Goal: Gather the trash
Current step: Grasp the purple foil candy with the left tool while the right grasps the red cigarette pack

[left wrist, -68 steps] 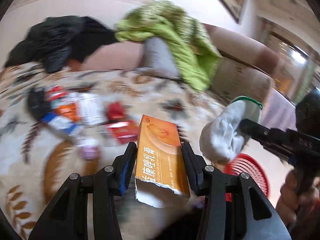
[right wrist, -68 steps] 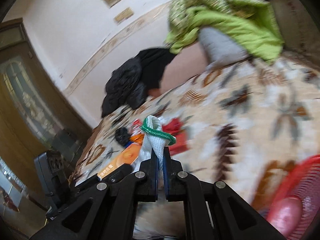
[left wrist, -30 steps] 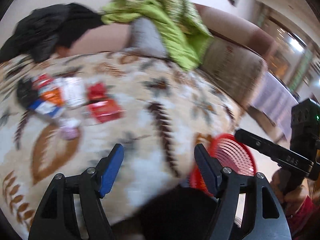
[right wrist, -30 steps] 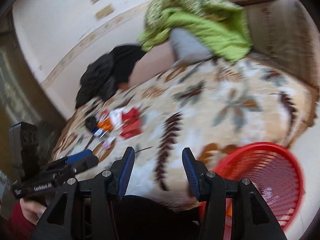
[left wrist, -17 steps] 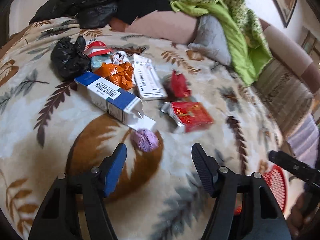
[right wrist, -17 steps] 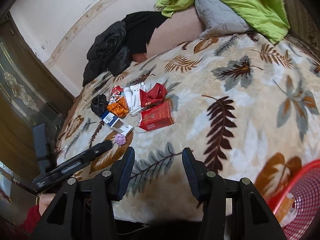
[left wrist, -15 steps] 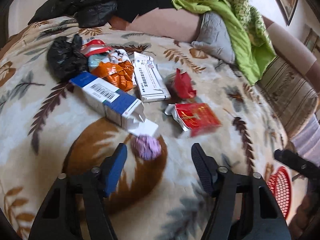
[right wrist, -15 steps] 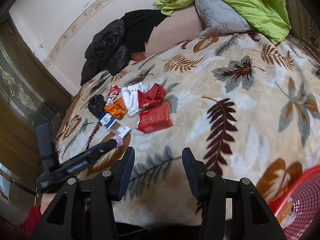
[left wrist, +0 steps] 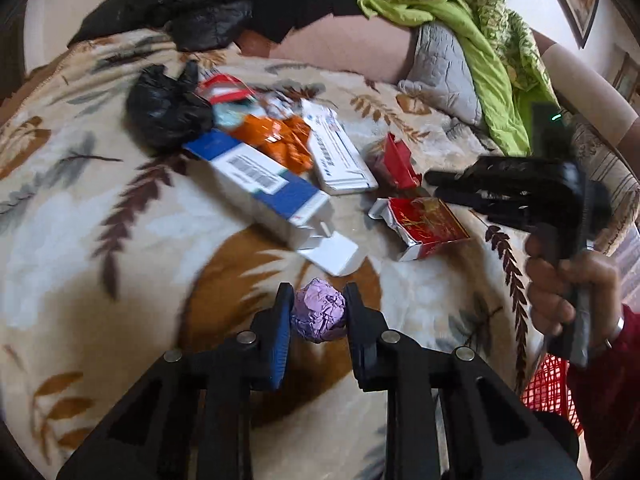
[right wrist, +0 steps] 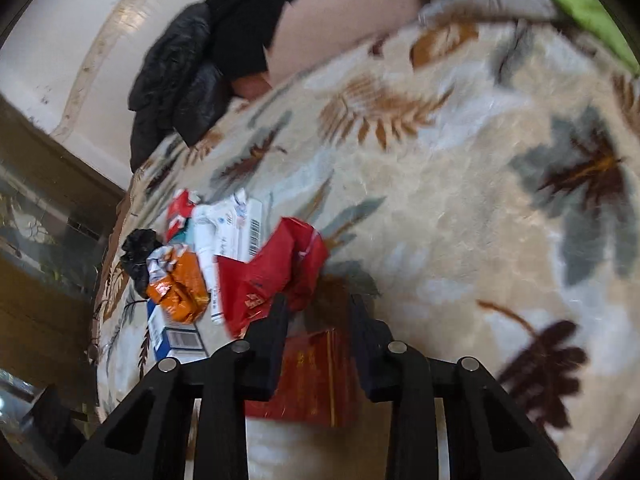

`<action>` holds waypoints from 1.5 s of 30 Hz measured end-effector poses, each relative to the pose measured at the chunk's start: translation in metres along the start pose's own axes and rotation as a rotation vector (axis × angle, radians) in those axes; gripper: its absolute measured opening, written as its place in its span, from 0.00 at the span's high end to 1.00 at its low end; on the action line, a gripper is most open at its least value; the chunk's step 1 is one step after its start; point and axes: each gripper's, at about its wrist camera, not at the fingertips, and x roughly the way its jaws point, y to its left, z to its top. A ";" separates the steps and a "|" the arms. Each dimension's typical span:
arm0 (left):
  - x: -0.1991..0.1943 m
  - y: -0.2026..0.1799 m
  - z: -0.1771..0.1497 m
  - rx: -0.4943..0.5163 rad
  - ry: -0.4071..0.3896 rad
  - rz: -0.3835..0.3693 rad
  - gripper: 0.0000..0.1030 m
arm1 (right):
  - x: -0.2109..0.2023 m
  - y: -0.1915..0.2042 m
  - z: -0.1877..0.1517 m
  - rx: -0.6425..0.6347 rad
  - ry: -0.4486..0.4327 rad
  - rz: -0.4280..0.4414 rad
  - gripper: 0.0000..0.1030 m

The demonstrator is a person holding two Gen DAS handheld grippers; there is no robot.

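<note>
a cream plush blanket with brown and grey leaf print (left wrist: 100, 216) covers the bed, with a black puffy jacket (left wrist: 192, 4) and a lime-green quilt (left wrist: 472, 20) heaped at its far edge. the trash lies in a loose cluster on the blanket: a black plastic bag (left wrist: 164, 108), a crumpled orange foil wrapper (left wrist: 276, 140), a long blue-and-white carton (left wrist: 260, 188), a white flat box (left wrist: 340, 156) and a crumpled red wrapper (left wrist: 396, 160). the left gripper (left wrist: 318, 312) is clamped on a crumpled purple paper ball (left wrist: 319, 315), both pads pressing its sides. the right gripper (right wrist: 316, 316) is closing astride a red foil-edged packet (right wrist: 316, 376); the packet lies between the fingers, and contact is not clear. a red mesh basket (left wrist: 548, 388) shows beside the bed.
</note>
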 end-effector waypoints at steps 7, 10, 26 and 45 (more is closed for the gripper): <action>-0.011 0.029 0.003 -0.113 -0.055 0.018 0.77 | -0.018 0.036 -0.073 -0.126 0.142 0.103 0.72; -0.014 0.034 0.005 -0.137 -0.081 0.029 0.77 | -0.029 0.063 -0.099 -0.235 0.184 0.130 0.71; -0.025 0.038 0.005 -0.144 -0.137 0.047 0.77 | 0.019 0.116 -0.109 -0.487 0.213 -0.203 0.41; -0.041 -0.013 -0.007 0.006 -0.169 0.006 0.77 | -0.083 0.102 -0.127 -0.289 -0.229 -0.233 0.45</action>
